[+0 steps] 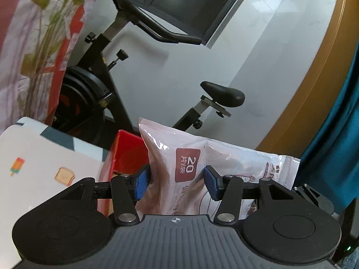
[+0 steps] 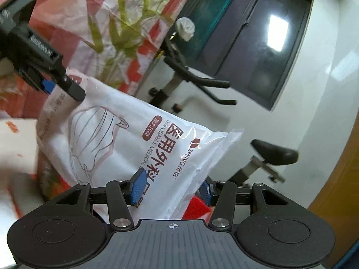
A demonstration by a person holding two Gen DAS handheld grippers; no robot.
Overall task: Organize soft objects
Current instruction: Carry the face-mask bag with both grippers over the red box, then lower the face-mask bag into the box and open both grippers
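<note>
A white plastic pack of disposable medical masks (image 1: 186, 163) with brown print is held up in the air between both grippers. My left gripper (image 1: 177, 182) has its blue pads pressed on one end of the pack. My right gripper (image 2: 171, 188) has its blue pads closed on the other end of the mask pack (image 2: 125, 139). The left gripper (image 2: 53, 85) also shows in the right wrist view, clamped on the pack's far top corner. A red box (image 1: 128, 152) sits just below and behind the pack.
A black exercise bike (image 1: 107, 83) stands against the white wall behind the pack. A floral red and white sheet (image 1: 33, 44) hangs at the left. A patterned white cloth surface (image 1: 44, 161) lies below left. A teal curtain (image 1: 336, 134) is at the right.
</note>
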